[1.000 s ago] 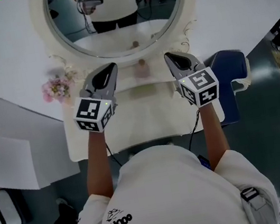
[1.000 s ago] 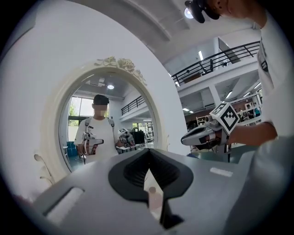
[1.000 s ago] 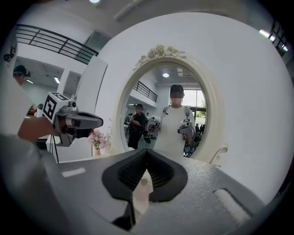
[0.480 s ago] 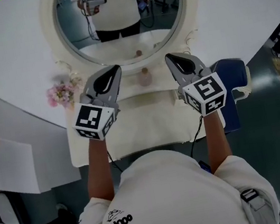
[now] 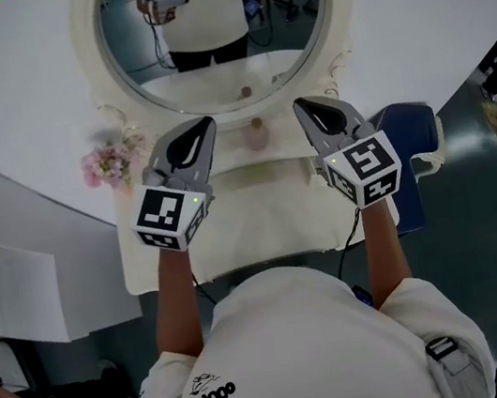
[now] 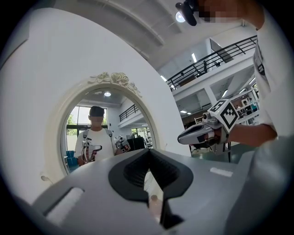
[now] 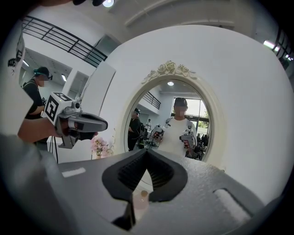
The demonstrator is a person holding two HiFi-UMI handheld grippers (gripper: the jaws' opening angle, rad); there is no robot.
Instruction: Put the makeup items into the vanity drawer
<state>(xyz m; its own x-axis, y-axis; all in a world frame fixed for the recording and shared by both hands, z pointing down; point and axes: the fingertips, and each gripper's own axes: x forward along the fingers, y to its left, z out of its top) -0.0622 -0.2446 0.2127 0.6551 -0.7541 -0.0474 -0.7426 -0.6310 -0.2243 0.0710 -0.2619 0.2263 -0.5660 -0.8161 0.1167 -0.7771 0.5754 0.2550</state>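
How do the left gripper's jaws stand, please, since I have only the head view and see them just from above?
Observer: In the left gripper view, the left gripper has its jaws together with nothing between them.
Operator: Thank you. And the right one?
Observer: The right gripper is shut and empty too. A small pink bottle shows beyond its jaws, not held.
Operator: Does anything top the mirror?
Observer: Carved roses crown its frame, above your view's upper edge.
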